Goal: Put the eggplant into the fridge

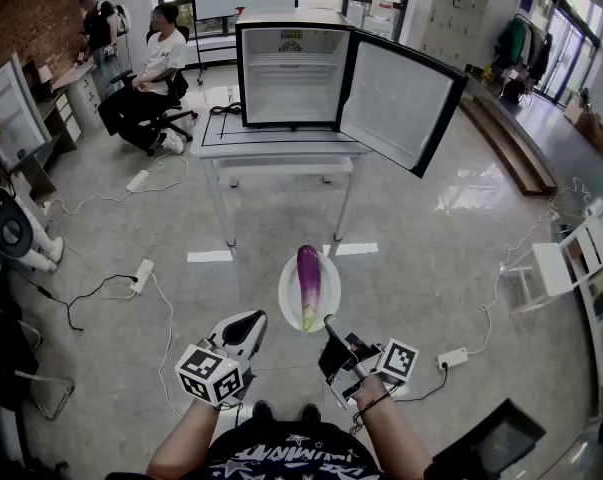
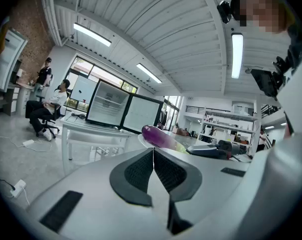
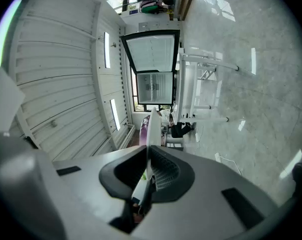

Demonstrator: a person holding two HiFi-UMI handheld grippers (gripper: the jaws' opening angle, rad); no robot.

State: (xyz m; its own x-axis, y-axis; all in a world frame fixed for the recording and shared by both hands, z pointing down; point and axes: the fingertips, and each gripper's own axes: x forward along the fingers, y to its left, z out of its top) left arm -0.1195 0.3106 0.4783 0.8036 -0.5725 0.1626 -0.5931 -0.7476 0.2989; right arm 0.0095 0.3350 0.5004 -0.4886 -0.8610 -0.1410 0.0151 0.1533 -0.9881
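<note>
R hand-held gripper [image 1: 330,325] clamped on plate [image 1: 287,294] rim w/ eggplant [image 1: 308,282], L hand-held gripper [image 1: 251,320] closed, empty, fridge [image 1: 291,73] door open

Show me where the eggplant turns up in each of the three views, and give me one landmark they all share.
Head view: the eggplant lies on a white plate, low centre, nearer than the table.
Left gripper view: the eggplant is at centre, low and right of the fridge.
Right gripper view: the eggplant is a purple sliver beside the plate's edge, at centre below the fridge.
Shared landmark: the open fridge.
</note>
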